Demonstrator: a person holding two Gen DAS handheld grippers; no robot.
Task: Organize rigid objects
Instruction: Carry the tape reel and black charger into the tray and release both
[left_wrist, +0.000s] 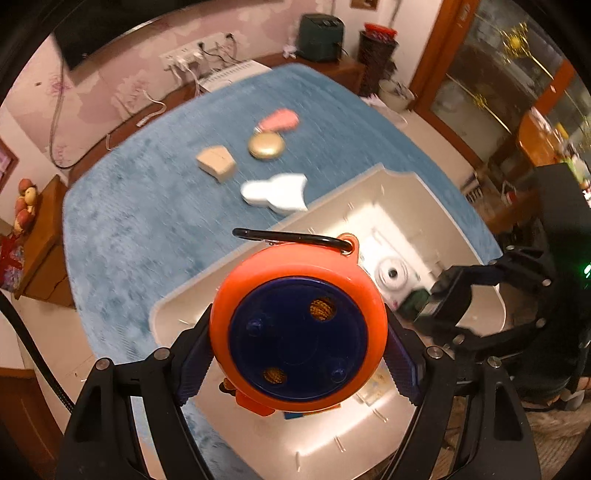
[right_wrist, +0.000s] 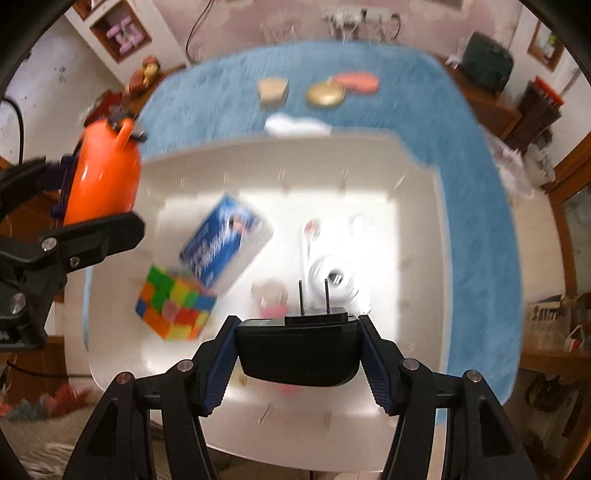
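Covering most of the table, a fuzzy blue cloth (right_wrist: 476, 206) is spread as the work surface, and a big white plastic bin (right_wrist: 424, 229) is parked on its near part, so stuff gets gathered there, apparently. Already dropped inside are a blue-and-white cardboard box (right_wrist: 225, 240), a multicoloured puzzle cube (right_wrist: 173, 308) and a small white instant camera (right_wrist: 334, 278), bunched toward the middle and left, which leaves the far right corner and the near strip of the floor pretty open. Still left out on the cloth beyond the bin's far rim are a white flat cloud-ish shape (left_wrist: 275, 194), a tan cardboard box with cut corners (left_wrist: 216, 162), a round gold compact (left_wrist: 266, 146) and a pink oval case (left_wrist: 279, 120), all well apart from the bin wall, so nothing is crowded there. An orange round reel with a dark blue centre and a black carabiner (left_wrist: 299, 332) is clamped at its sides by the left gripper (left_wrist: 297, 354) over the bin's left edge, probably held flat so it drops cleanly past the rim. A black plug adapter with two prongs (right_wrist: 299, 347) is pinched across its width by the right gripper (right_wrist: 297, 363), hanging over the bin's near side, prongs pointed away. Looks like both are about to be released; the rim near the reel is the one thing to watch.
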